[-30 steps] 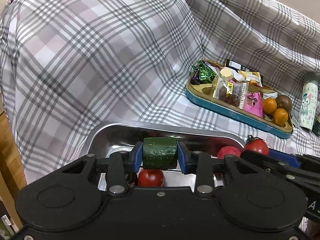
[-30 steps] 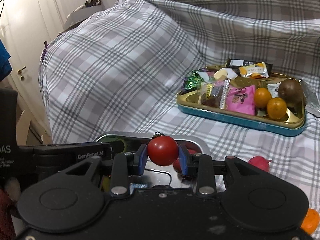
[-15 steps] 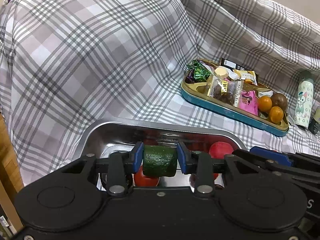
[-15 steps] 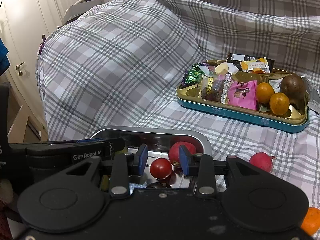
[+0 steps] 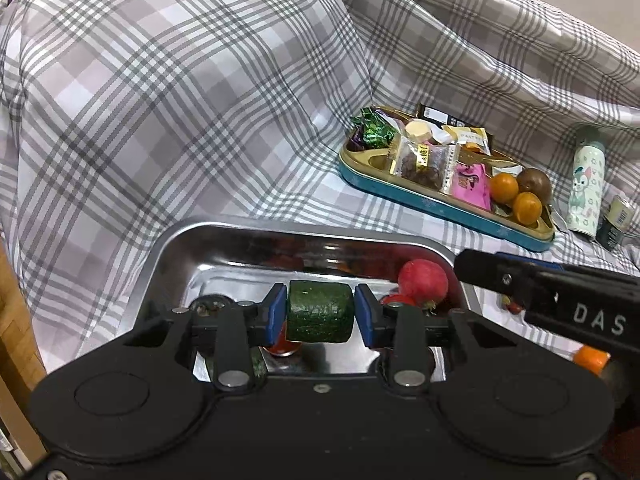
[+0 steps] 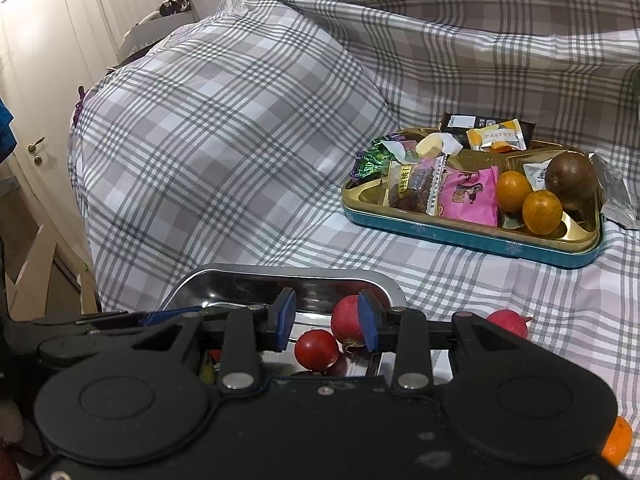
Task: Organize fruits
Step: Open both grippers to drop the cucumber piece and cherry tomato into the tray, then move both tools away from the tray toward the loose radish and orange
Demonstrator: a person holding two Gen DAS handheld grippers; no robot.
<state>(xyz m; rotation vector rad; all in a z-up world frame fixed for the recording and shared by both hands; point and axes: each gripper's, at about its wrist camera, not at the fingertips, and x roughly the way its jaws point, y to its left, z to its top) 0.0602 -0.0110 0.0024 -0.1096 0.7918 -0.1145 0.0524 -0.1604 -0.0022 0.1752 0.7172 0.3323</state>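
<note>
Now, over the plaid sheet (image 5: 200,100), left tongs (image 5: 321,314) have just been opening around the cucumber chunk (image 5: 320,308); right tongs (image 6: 327,319) gape empty.

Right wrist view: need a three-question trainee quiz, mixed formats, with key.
1. True or false: the red tomato lies inside the steel tray.
2. Multiple choice: how many orange fruits sit in the snack tin? A one, B two, C four.
3. Short answer: what lies on the plaid cloth just right of the steel tray?

Key: 1 true. 2 B. 3 a radish.
</note>
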